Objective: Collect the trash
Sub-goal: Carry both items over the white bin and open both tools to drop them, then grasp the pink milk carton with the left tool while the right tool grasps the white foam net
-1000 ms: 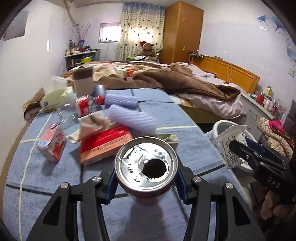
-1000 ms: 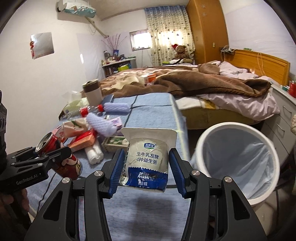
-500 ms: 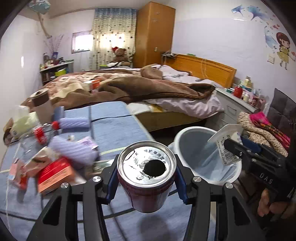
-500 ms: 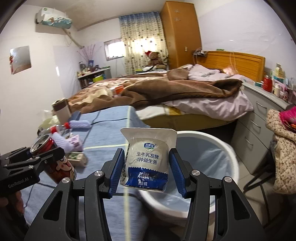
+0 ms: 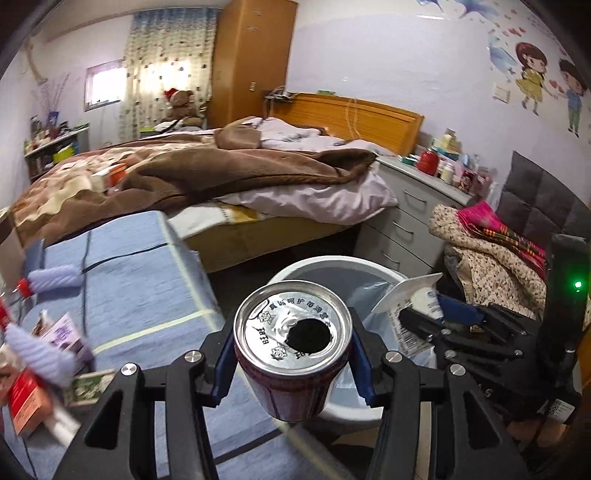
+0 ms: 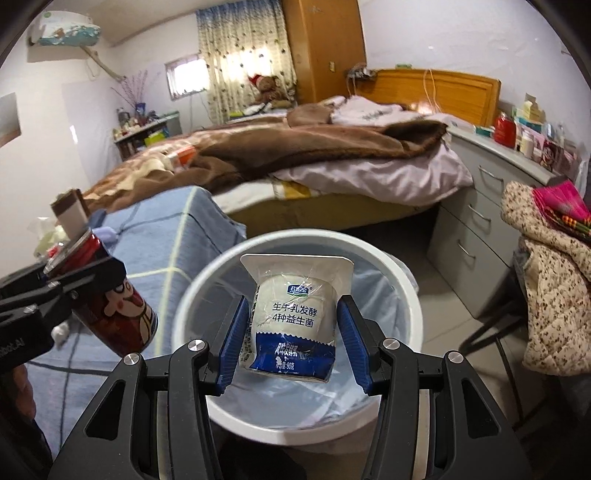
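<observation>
Over the bin, jaws pinch yogurt cup and can.

Red aluminium drink can now at rim of white lined waste bin, off blue table; white yoghurt cup now over bin opening.

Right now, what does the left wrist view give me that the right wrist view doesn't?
Only the left wrist view: the can's open top and the wall stickers. Only the right wrist view: the yogurt pouch's printed front, held over the bin, and the air conditioner. Both show the bin, the bed, the left gripper gripping the can and the right gripper gripping the pouch.
</observation>
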### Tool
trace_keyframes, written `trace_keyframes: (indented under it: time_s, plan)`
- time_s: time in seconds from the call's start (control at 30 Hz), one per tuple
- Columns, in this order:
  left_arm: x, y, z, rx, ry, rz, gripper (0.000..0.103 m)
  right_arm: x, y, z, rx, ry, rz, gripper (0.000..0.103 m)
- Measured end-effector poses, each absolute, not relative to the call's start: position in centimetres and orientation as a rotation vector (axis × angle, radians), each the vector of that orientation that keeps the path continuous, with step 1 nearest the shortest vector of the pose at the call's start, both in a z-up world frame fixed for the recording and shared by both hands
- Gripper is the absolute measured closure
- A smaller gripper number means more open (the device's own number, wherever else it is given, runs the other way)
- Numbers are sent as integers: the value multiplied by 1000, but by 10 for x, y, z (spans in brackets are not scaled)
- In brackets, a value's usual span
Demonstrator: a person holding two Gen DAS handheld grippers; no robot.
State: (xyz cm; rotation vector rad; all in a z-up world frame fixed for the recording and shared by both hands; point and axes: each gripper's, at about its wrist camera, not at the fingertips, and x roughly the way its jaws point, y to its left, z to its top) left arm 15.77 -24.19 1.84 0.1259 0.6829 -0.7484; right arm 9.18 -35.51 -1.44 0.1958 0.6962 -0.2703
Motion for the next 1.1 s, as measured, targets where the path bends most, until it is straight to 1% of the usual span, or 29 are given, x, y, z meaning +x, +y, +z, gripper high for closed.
trace_keyframes:
  time_s: [0.13,0.33,0.4,0.43,0.47,0.53,1.0,1.1]
  plan:
    - [164,-260,12,117,720,-778,49,92,-365,-20,191,732,-291,51]
    - [165,-269,9,121,710,-806,48,92,-375,-29,182,777,-331,51]
    - [166,-270,7,118,717,-802,42,91,-376,-29,184,780,-335,51]
    - [167,-270,6,116,718,-797,36,90,-376,-29,182,782,-341,49]
    - [167,-269,6,108,719,-800,36,90,-376,-28,181,779,-347,42]
    - [167,-266,7,100,720,-799,36,91,-378,-28,187,770,-347,33]
    - [162,-214,23,67,677,-691,33,89,-356,-7,184,681,-313,33]
    - [160,-196,25,54,661,-665,30,90,-344,-2,176,657,-283,33]
